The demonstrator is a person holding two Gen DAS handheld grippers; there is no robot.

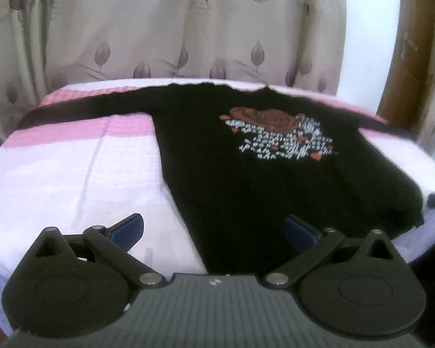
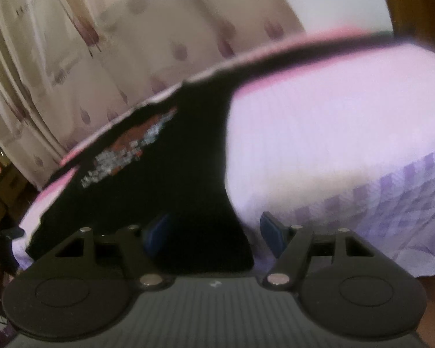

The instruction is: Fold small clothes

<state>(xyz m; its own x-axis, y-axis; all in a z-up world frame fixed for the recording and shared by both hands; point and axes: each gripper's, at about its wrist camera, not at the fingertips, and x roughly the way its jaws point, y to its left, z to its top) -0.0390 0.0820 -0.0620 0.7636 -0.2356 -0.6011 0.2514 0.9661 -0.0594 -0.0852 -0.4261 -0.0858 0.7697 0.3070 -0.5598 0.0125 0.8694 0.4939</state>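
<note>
Left wrist view: I see both grippers, left gripper (image 1: 214,230) and right gripper (image 2: 214,232), spread empty over the black long-sleeve shirt (image 1: 246,159); a shallow pinch could bunch its hem.

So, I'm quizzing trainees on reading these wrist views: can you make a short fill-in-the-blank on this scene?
1. The shirt lying spread on the cloth is ___ in colour.
2. The left gripper has its jaws ___.
3. Behind the bed hangs a ___ printed with leaves.
4. The right gripper holds ___.

Missing words: black; open; curtain; nothing
</note>
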